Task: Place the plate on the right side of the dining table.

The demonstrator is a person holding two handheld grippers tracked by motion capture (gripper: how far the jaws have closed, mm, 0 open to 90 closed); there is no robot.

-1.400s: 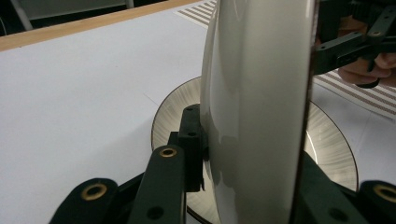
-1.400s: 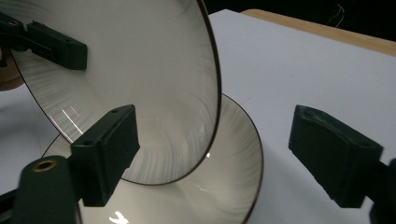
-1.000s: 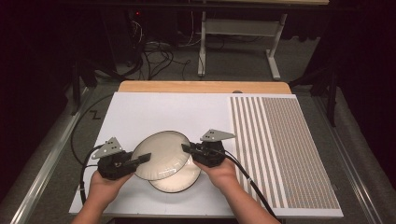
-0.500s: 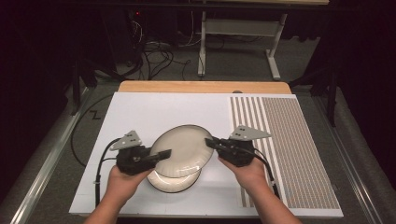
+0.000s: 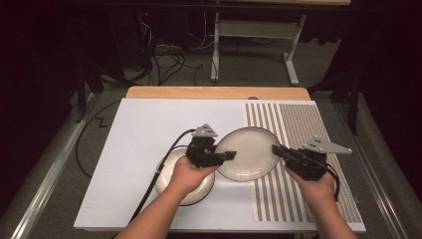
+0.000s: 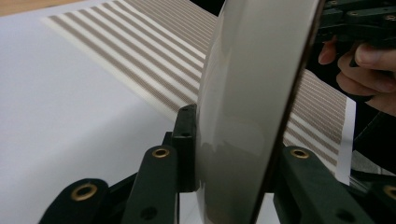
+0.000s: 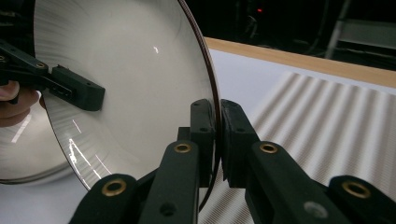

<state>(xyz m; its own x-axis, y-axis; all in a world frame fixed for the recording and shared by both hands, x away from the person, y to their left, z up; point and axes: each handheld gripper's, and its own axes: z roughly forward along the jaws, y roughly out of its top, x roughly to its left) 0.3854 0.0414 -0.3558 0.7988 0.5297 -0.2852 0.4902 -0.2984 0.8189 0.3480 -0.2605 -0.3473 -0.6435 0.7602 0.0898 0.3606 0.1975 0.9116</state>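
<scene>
Plate (image 5: 249, 153), cream with a dark rim, hangs between both grippers above the worktop (image 5: 139, 129), over the edge of its striped patch (image 5: 298, 149). Left gripper (image 5: 222, 156) fingers, just loosening, clamp its left rim; right gripper (image 5: 278, 151) fingers pinch the right rim. A second plate (image 5: 169, 172) lies half hidden under the left hand. Cables (image 5: 164, 55) and metal legs (image 5: 291, 64) fade into the dark room beyond.

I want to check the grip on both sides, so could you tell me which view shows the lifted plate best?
The high view: the whole lifted plate shows there, held between the left gripper and the right gripper. The left gripper view shows it edge-on at close range, and the right gripper view shows its inner face and the clamped rim.
</scene>
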